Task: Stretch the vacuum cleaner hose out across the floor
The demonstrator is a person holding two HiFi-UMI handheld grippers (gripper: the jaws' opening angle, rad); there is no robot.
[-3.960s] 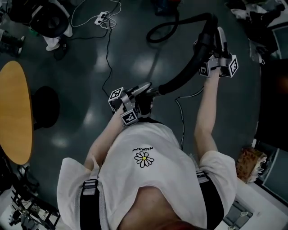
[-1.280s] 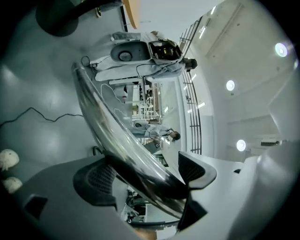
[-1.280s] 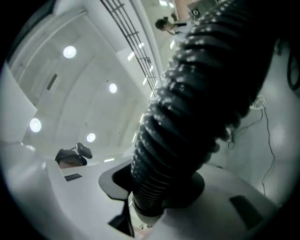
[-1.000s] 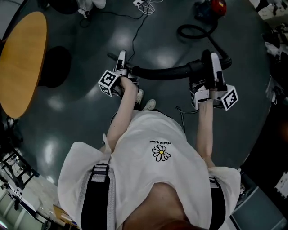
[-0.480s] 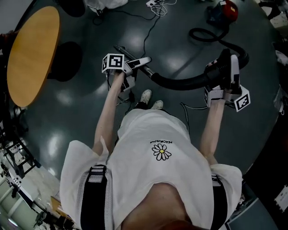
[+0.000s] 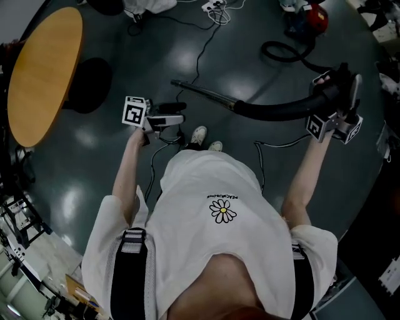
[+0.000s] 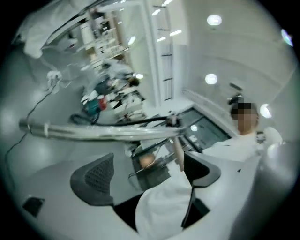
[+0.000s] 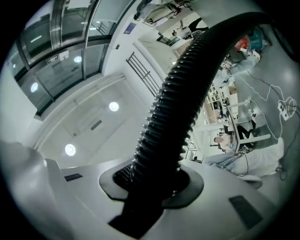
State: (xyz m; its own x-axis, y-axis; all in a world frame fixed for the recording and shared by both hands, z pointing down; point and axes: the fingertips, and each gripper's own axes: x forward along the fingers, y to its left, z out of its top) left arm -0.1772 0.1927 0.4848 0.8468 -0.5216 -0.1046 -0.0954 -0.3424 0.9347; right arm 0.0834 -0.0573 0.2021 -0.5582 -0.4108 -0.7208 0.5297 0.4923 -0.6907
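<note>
- Right gripper view is showing my right claw (image 8: 150, 183) clamped on the ribbed black hose (image 8: 187, 93). The pads are pressing on 2 sides of it, and the hose is running straight out beyond the jaws.
- Head view is showing the same right claw (image 6: 340, 87) holding the hose (image 6: 275, 111) up off the floor (image 6: 94, 181).
- From the grip, 1 stretch is sagging toward my left claw (image 6: 178, 114) and joining the metal wand (image 6: 206, 92).
- The other stretch is dropping beyond the right claw into a loop beside the red vacuum body (image 6: 309, 19).
- My left claw (image 7: 147, 176) is standing wide apart, its jaws having just been opening. Nothing of the cleaner is sitting between them, only my own shirt behind the gap.
- The wand (image 7: 93, 132) is crossing beyond the left claw's tips and clear of them. I am not able to tell whether its far end is resting on the floor.
- I am judging the hose to be light, soft and springy, so it will probably be trying to curl back into its loop as I am drawing it out.
- The ribs are giving the pads good purchase, so I am expecting little slipping along the hose.
- The wand looks stiff and smooth, and I am expecting it to be slippery between 2 pads.
- The best hold is looking like the ribs just behind the wand joint for the left claw. The right claw would be working back toward the loop.
- I am judging that a hard pull may drag the vacuum body along, so steady tension is looking safer.
</note>
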